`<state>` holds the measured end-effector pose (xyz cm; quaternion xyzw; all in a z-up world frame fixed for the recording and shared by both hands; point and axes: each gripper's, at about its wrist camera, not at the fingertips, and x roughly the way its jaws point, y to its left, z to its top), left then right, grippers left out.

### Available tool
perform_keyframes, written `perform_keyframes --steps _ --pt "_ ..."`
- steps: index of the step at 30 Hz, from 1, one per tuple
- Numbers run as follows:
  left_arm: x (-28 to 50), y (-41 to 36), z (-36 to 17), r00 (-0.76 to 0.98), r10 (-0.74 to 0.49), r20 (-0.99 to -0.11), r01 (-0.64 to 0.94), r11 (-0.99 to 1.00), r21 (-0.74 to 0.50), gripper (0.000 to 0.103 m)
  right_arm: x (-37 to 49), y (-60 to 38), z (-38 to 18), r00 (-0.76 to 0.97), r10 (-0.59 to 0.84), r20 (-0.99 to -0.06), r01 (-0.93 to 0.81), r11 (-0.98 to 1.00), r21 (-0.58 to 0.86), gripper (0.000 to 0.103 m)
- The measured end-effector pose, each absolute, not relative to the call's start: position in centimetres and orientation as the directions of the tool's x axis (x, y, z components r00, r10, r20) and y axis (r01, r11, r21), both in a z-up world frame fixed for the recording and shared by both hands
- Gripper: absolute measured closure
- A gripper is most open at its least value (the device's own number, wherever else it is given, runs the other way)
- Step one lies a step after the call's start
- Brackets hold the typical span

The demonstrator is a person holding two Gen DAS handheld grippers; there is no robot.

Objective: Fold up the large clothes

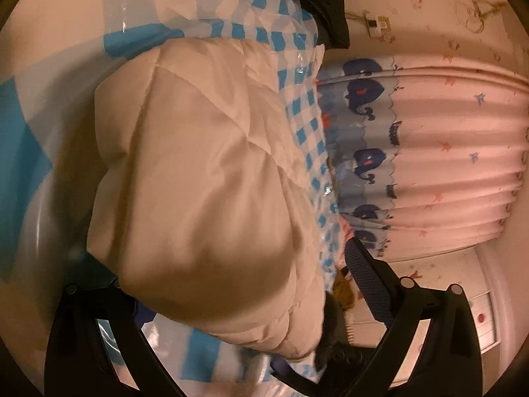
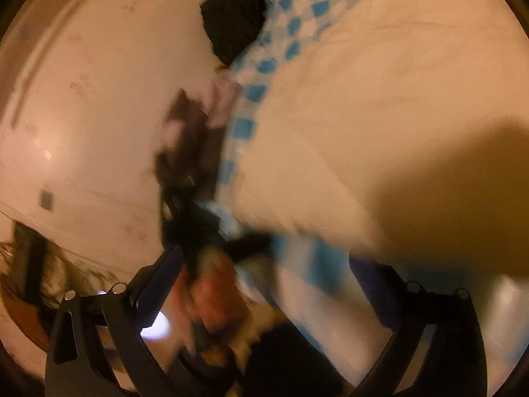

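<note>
Your left gripper [image 1: 238, 301] had its jaws spread wide with the cream puffer jacket [image 1: 198, 182] bulging between them, nothing pinched. Your right gripper [image 2: 264, 297] sat equally wide, though blur hid whether anything was caught there. One jacket, bunched in a thick mound on the blue-checked sheet [image 1: 297, 106] over the worktop; a fold looked begun, I'd judge, but squaring and flattening remained. Further off, one dark garment [image 1: 327, 3] lay at the sheet's far edge, unfolded. Beyond that, one whale-print curtain [image 1: 413, 139] against the wall.
</note>
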<state>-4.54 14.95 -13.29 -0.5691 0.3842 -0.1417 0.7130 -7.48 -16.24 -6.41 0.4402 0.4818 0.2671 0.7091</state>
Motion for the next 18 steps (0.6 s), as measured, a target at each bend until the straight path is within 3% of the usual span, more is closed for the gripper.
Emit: perform_keyframes --steps 3,5,8,11,18 --pt "-4.8 16.1 -14.2 0.667 -0.634 -0.391 -0.241 0.314 -0.919 0.01 -11.0 -21.9 -8.6 0.444 0.753 -0.486 0.177 0.458 0.871 0.006" --pt "-5.0 16.2 -14.0 0.676 -0.626 -0.39 -0.232 0.321 -0.918 0.01 -13.8 -27.0 -10.2 0.534 0.714 -0.453 0.252 0.378 0.891 0.007" --pt "-5.4 16.3 -13.6 0.695 -0.603 -0.392 -0.236 0.324 -0.916 0.01 -15.8 -31.5 -10.6 0.658 0.668 -0.347 0.239 0.252 0.938 0.007" --pt "-5.5 16.4 -13.2 0.695 -0.596 -0.402 -0.24 0.335 -0.911 0.01 -16.1 -33.8 -9.8 0.743 0.584 -0.328 0.222 0.246 0.943 0.007" --pt "-5.6 16.7 -13.6 0.682 -0.598 -0.421 -0.253 0.347 -0.903 0.01 -16.0 -34.5 -10.9 0.774 0.561 -0.294 0.207 0.215 0.954 0.007"
